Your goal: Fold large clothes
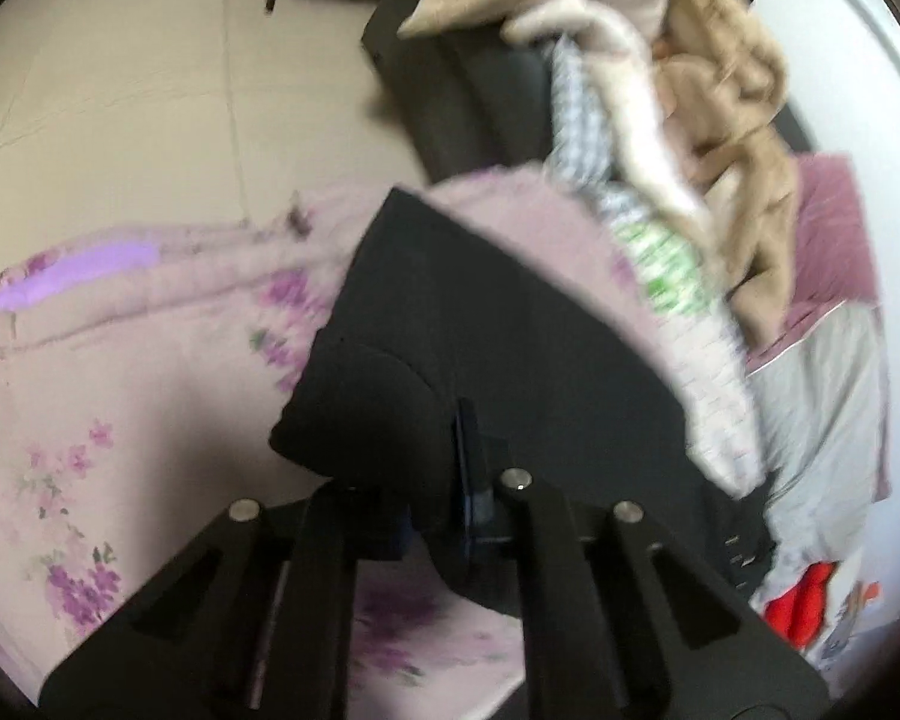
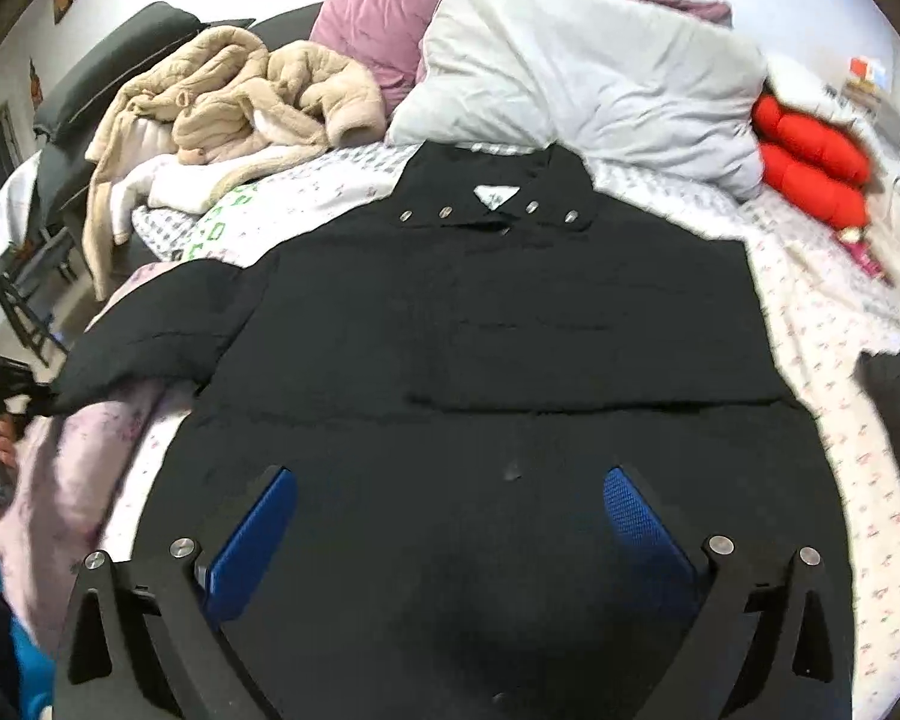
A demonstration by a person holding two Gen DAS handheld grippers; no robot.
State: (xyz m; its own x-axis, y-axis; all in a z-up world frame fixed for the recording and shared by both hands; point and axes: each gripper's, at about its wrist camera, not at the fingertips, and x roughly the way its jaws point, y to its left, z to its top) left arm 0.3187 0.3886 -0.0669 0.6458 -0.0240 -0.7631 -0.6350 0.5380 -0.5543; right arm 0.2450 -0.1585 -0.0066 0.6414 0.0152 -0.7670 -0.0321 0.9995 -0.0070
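On bed, left hand-held gripper [image 1: 471, 480] apparently clamped on blurred black jacket [image 2: 498, 324] sleeve; right [image 2: 450, 516] wide, empty.

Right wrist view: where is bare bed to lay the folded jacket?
Free: the floral sheet between the black jacket, the red plush and a dark item at the frame's edge. Crowded: the beige coat heaped above the jacket's sleeve; the grey duvet behind the collar.

**Black padded jacket, laid flat**

Black jacket [image 2: 510, 324]: quilted, snap-studded collar at the far end, spread flat on the bed, hem directly under the wide-open right tongs [image 2: 450, 516]. One sleeve [image 1: 450, 312] extends sideways, cuff pinched in the left tongs [image 1: 468, 480].
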